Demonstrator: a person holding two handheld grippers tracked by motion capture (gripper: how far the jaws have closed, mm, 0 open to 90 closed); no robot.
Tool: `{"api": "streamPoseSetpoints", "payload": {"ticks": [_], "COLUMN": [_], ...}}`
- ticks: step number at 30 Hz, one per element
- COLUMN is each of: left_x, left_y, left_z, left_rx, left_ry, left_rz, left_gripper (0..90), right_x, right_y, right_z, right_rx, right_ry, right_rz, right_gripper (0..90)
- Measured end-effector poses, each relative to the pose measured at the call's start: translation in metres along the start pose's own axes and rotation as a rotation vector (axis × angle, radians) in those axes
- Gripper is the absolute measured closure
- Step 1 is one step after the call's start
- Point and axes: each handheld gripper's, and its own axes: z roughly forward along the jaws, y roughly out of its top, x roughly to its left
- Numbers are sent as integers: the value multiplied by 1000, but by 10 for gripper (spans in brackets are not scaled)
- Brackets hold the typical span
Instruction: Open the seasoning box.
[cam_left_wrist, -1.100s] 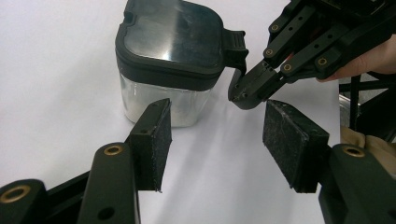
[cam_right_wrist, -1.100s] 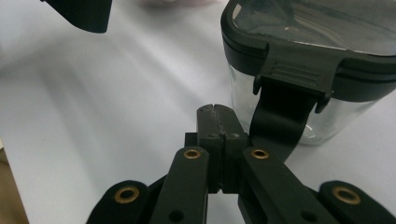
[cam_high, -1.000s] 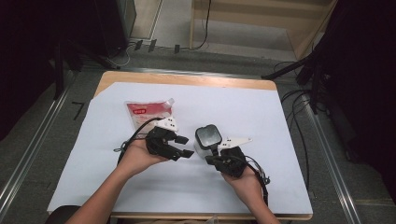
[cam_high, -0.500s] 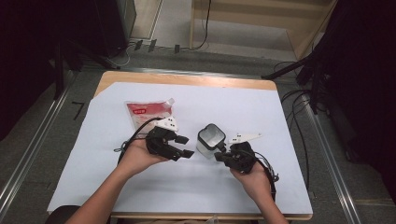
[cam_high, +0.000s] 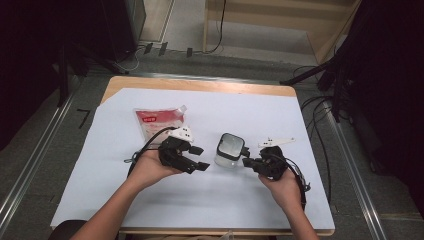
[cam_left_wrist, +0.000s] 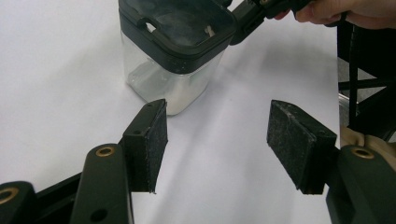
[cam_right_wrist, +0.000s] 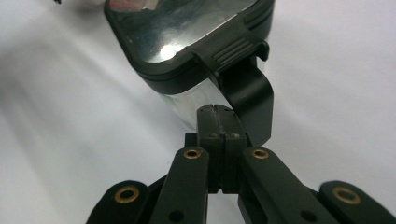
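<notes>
The jar (cam_high: 230, 150) stands upright mid-bench (cam_high: 250, 110) between the hands, just ahead of the left gripper (cam_left_wrist: 217, 140), whose fingers (cam_left_wrist: 152, 140) have just been opening around nothing, while the right gripper (cam_right_wrist: 215, 112), fingers clenched, touches its lid latch (cam_right_wrist: 233, 49).

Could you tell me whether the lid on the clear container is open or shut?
Shut. The black lid sits flat on the clear container all round its rim, and its latch tab is folded down over the edge.

Bare white sheet (cam_high: 250, 200) lies open around the container (cam_high: 229, 150); the pouch (cam_high: 159, 122) sits well apart.
</notes>
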Motion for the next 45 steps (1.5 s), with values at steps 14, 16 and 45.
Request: {"api": "streamPoseSetpoints", "payload": {"ticks": [14, 16, 45], "left_x": [6, 7, 23], "left_y": [5, 7, 37], "left_z": [15, 17, 53], "left_rx": [-13, -17, 38], "left_ry": [-57, -61, -40], "left_rz": [-53, -57, 30], "left_gripper": [257, 219, 111], "right_x": [-25, -28, -54], "right_y": [5, 6, 26], "right_z": [-2, -1, -4], "right_rx": [-20, -25, -56], "right_ry": [-20, -21, -29], "right_rz": [49, 52, 62], "right_gripper": [900, 900, 900]}}
